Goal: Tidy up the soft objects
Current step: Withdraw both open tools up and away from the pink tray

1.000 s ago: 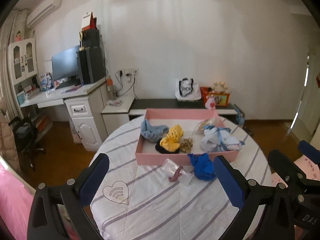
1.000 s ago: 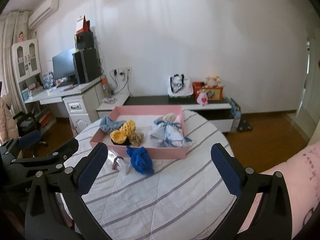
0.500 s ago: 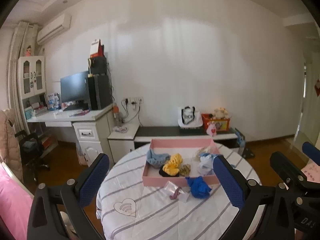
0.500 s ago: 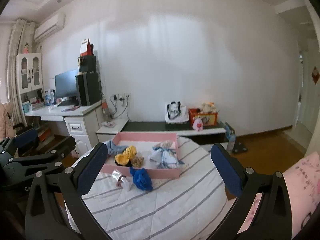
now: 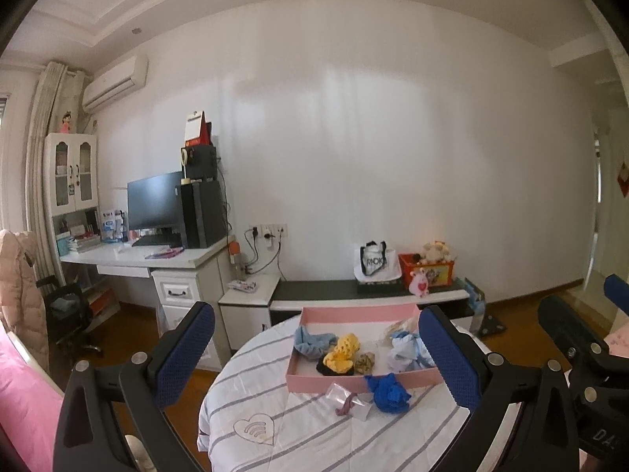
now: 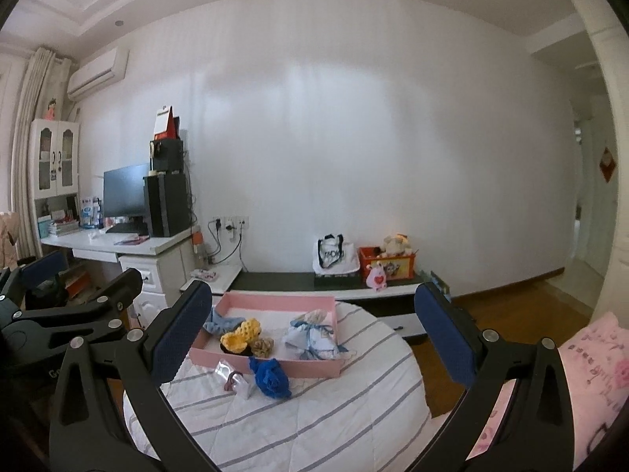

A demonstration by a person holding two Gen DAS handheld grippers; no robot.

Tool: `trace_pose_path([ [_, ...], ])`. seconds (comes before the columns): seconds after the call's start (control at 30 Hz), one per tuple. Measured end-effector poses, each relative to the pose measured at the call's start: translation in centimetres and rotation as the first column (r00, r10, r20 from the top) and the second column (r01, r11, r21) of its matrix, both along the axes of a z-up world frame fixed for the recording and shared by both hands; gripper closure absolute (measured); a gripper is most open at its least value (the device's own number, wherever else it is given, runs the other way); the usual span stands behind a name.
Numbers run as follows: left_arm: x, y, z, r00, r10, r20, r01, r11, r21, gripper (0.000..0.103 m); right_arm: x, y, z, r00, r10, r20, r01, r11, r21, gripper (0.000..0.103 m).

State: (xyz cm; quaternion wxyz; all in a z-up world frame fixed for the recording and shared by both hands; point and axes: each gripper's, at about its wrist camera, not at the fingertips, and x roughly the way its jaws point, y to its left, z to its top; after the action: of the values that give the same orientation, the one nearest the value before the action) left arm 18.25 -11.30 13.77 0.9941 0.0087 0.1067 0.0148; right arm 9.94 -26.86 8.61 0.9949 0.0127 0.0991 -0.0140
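A pink tray (image 5: 302, 382) (image 6: 291, 367) sits on a round table with a striped white cloth (image 5: 298, 428) (image 6: 314, 424). It holds a light blue cloth (image 5: 312, 340), a yellow knitted piece (image 5: 341, 352) (image 6: 240, 334), a brown scrunchie (image 5: 364, 361) and a pale blue bundle (image 5: 405, 352) (image 6: 314, 338). A dark blue soft item (image 5: 389, 392) (image 6: 271, 377) and a clear plastic packet (image 5: 348, 399) (image 6: 234, 379) lie in front of the tray. My left gripper (image 5: 314, 358) and right gripper (image 6: 310, 338) are both open and empty, held well back from the table.
A white desk (image 5: 157, 259) with a monitor and computer tower stands at the left. A low dark cabinet (image 5: 369, 295) along the wall carries a bag and a toy box. A chair (image 5: 67, 314) is at far left. Pink bedding (image 6: 582, 373) is at right.
Both grippers have pulled back and tilted up, so the table and tray look smaller and lower and the ceiling shows. Both stay open and empty.
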Motion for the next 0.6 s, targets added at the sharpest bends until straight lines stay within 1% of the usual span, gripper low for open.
trace_pose_path([
  [0.13,-0.08,-0.1,-0.02,1.0,-0.005,0.014,0.005,1.0,-0.006,0.0,-0.53,0.08,0.34,1.0,-0.009,0.025,0.008,1.0,0.012,0.0],
  [0.23,-0.03,-0.24,-0.11,1.0,0.005,0.019,-0.005,1.0,0.006,0.0,-0.61,0.26,0.57,0.999,-0.021,0.033,0.021,1.0,-0.005,0.0],
  [0.3,0.11,-0.26,-0.21,1.0,0.007,0.019,-0.007,1.0,0.001,0.0,-0.58,0.34,0.67,0.999,-0.026,0.037,0.027,1.0,-0.011,0.0],
  [0.6,0.59,-0.1,-0.35,1.0,0.015,0.009,-0.015,1.0,-0.008,0.0,-0.42,0.28,0.77,0.999,-0.023,0.029,0.023,1.0,-0.005,0.0],
])
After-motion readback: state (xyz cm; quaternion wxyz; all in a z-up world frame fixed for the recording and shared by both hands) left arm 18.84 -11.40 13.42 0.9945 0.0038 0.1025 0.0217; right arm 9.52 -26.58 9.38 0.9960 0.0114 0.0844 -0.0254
